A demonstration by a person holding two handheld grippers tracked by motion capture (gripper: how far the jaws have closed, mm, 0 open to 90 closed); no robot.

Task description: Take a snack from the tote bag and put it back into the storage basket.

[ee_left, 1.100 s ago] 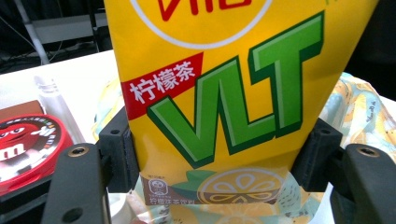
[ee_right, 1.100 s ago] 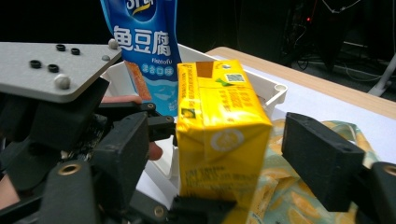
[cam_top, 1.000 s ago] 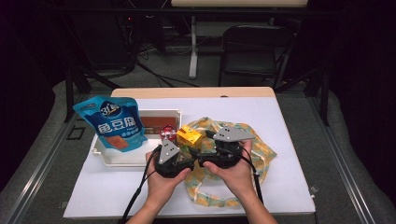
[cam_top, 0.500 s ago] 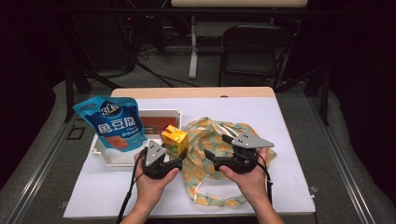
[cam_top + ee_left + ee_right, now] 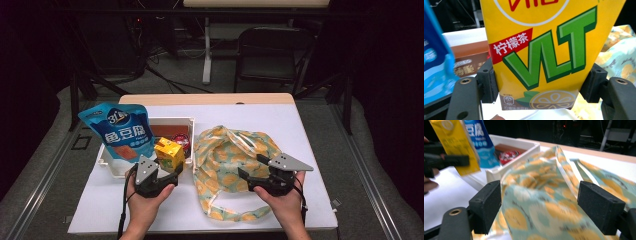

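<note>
At the near left of the table: my left gripper (image 5: 167, 167) holds the yellow lemon tea carton (image 5: 169, 154) just by the near rim of the white tray (image 5: 107, 165).
Left grip: my pads (image 5: 489, 83) press both sides of the carton low down, jaws about halfway apart; the carton stands upright between them, its green letters facing my camera.
Carton's place: above the tray's near right corner, beside the blue snack pouch (image 5: 125, 131) that leans in the tray.
Right gripper (image 5: 550, 206): my jaws stand wide apart with the patterned cloth bag (image 5: 232, 165) bunched between them; the pads are not pressing on it.
Bag's place: on the white table cover (image 5: 310, 130), just right of the tray.
Tray contents: a brown box (image 5: 470, 61) and a red packet (image 5: 509, 155).
</note>
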